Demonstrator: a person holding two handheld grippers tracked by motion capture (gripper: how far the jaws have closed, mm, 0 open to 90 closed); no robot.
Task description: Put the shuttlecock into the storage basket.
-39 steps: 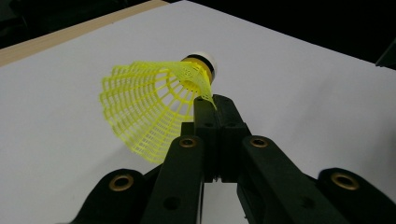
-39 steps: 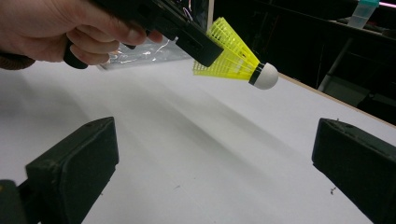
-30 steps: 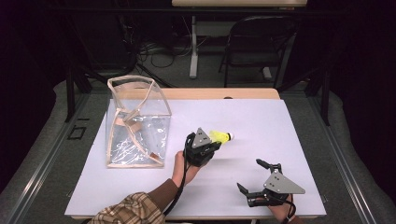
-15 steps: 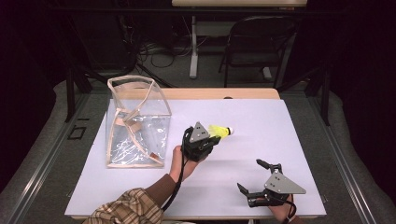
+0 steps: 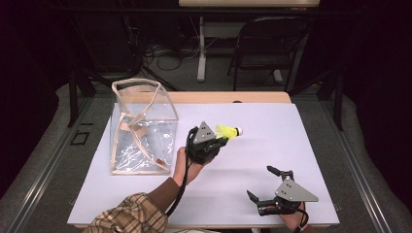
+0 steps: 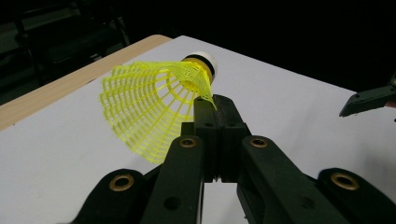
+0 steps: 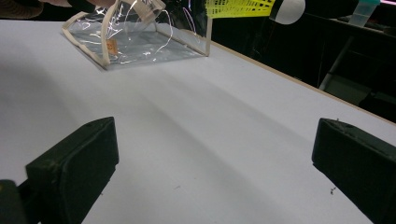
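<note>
A yellow shuttlecock (image 5: 228, 131) with a white cork tip hangs above the middle of the white table (image 5: 291, 141). My left gripper (image 5: 221, 141) is shut on the rim of its mesh skirt (image 6: 149, 105), with the jaws pressed together on the yellow net. A clear plastic bag (image 5: 141, 128) with beige trim stands open at the table's left, just left of that hand. My right gripper (image 5: 262, 184) rests low near the front right edge, open, its two fingers (image 7: 74, 165) wide apart over bare table. The shuttlecock (image 7: 238, 7) and bag (image 7: 135, 37) also appear far off in the right gripper view.
A wooden strip (image 5: 228, 97) runs along the table's far edge. Behind it stand a dark chair (image 5: 272, 43), a table leg and cables on the floor. Bare tabletop lies between the two grippers and at the far right.
My left gripper has carried the shuttlecock up and slightly left, toward the bag. The right gripper has stayed where it was.
</note>
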